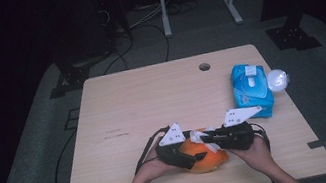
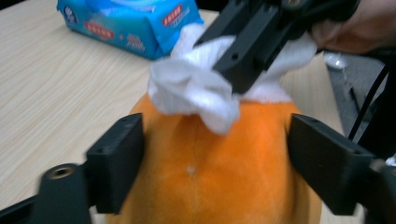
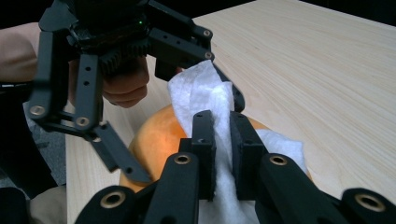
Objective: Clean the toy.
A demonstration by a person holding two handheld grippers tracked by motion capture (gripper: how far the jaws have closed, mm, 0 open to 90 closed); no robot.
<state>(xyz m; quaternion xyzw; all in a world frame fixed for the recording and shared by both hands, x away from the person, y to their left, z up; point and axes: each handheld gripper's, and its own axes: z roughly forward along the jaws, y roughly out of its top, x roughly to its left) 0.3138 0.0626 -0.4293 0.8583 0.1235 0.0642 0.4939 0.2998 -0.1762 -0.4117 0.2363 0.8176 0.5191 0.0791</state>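
The right tongs (image 3: 223,154) are pinching a limp white wipe (image 3: 205,95) atop the smooth orange fruit (image 2: 210,172), which the left tongs (image 2: 233,158) are straddling at its broad flanks, probably firm, weighty and slippery.

wipes pack (image 1: 251,89): table's (image 1: 152,98) right edge | white round object (image 1: 278,80): beside pack

Left hand-held gripper (image 2: 212,154) clamps orange fruit (image 2: 210,172) under white wipe (image 2: 196,88).

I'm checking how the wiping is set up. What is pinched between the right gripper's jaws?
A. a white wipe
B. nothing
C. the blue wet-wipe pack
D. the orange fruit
A: the right gripper has its jaws closed on the white wipe, which lies against the orange fruit that sits between the left gripper's jaws.
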